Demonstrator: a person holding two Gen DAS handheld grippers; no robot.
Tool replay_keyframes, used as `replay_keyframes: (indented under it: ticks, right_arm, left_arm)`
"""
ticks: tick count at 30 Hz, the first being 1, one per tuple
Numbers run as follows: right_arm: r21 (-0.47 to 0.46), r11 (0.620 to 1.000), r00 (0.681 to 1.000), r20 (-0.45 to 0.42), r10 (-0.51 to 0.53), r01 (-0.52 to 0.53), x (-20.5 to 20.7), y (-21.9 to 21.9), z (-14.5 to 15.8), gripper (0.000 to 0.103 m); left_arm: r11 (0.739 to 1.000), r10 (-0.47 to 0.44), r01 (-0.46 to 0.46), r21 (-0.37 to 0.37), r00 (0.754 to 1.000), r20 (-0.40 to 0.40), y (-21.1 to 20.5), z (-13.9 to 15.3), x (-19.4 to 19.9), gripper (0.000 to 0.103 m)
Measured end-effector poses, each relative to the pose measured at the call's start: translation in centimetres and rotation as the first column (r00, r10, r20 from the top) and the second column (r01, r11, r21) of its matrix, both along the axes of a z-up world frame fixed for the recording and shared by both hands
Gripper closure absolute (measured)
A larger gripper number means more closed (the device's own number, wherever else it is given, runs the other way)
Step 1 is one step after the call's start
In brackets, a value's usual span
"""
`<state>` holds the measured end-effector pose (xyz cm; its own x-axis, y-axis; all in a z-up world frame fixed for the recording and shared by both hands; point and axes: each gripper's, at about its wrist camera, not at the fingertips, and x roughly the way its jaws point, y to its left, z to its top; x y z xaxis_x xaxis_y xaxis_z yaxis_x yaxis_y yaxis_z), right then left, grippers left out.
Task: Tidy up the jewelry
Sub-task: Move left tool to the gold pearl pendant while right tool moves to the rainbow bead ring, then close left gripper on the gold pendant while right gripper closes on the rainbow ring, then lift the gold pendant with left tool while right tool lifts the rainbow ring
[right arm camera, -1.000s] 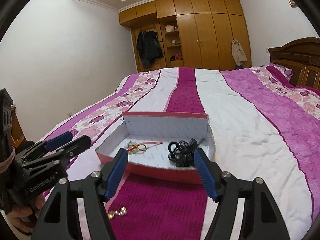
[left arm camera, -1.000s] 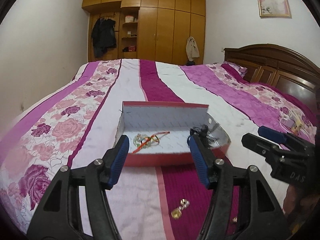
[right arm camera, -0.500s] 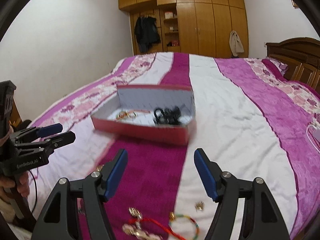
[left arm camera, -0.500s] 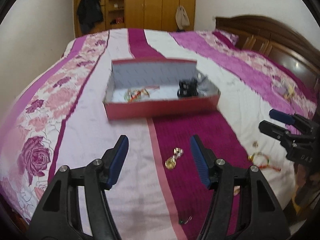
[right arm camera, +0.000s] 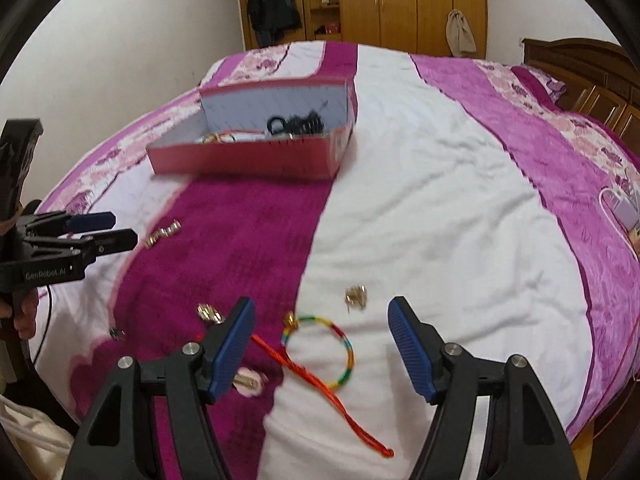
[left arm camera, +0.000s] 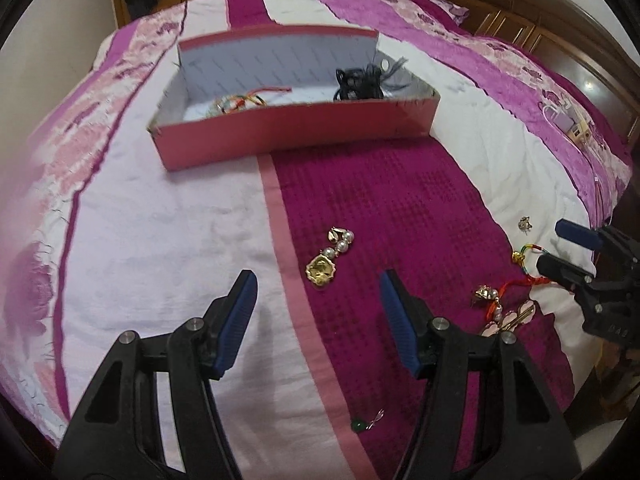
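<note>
A red box sits out on the bed, holding a braided bracelet and a dark tangle too blurred to name. Nearer than the box, a gold pearl earring lies beyond the left gripper, jaws spread and empty. The right gripper, jaws spread, hangs over a rainbow cord bracelet; its finger hides part of a pink piece.

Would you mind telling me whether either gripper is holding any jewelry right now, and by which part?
Nothing is held. The left gripper stands open above the gold pearl earring, and the right gripper stands open over the multicoloured bracelet; both pieces lie on the bedspread.
</note>
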<state>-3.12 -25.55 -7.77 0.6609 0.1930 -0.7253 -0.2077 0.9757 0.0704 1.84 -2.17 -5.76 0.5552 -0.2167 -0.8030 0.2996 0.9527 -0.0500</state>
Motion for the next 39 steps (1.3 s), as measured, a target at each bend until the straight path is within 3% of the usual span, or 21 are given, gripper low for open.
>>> replay_keyframes:
  ticks: [6, 11, 14, 16, 22, 39]
  right_arm:
    - [0.002, 1.000, 0.998, -0.067, -0.019, 0.019, 0.2, -0.5, -1.5, 0.032]
    - [-0.003, 1.000, 0.996, -0.090, -0.025, 0.024, 0.2, -0.7, -2.2, 0.041]
    - [0.005, 1.000, 0.995, -0.100, -0.020, 0.021, 0.2, -0.9, -2.3, 0.048]
    - [-0.010, 1.000, 0.994, -0.103, -0.028, 0.027, 0.3, -0.9, -2.4, 0.064]
    - [-0.002, 1.000, 0.994, -0.108, -0.025, 0.025, 0.4, -1.0, -2.5, 0.091]
    - [0.041, 0.999, 0.998, -0.058, 0.015, -0.013, -0.3, -0.5, -0.5, 0.098]
  left_arm:
    - [1.000, -0.014, 0.014, -0.005, 0.999, -0.034, -0.5, -0.9, 1.1, 0.048]
    - [1.000, -0.019, 0.020, 0.015, 0.999, -0.045, -0.9, -1.8, 1.8, 0.056]
    - [0.999, -0.029, 0.030, 0.027, 0.999, -0.039, -0.9, -2.0, 1.9, 0.076]
    - [0.999, -0.031, 0.032, 0.018, 0.998, -0.047, -0.7, -2.0, 2.1, 0.094]
    - [0.999, -0.032, 0.032, 0.017, 0.999, -0.040, -0.5, -2.0, 1.9, 0.095]
    - [1.000, -0.024, 0.024, -0.015, 1.000, -0.013, -0.4, -0.3, 0.8, 0.095]
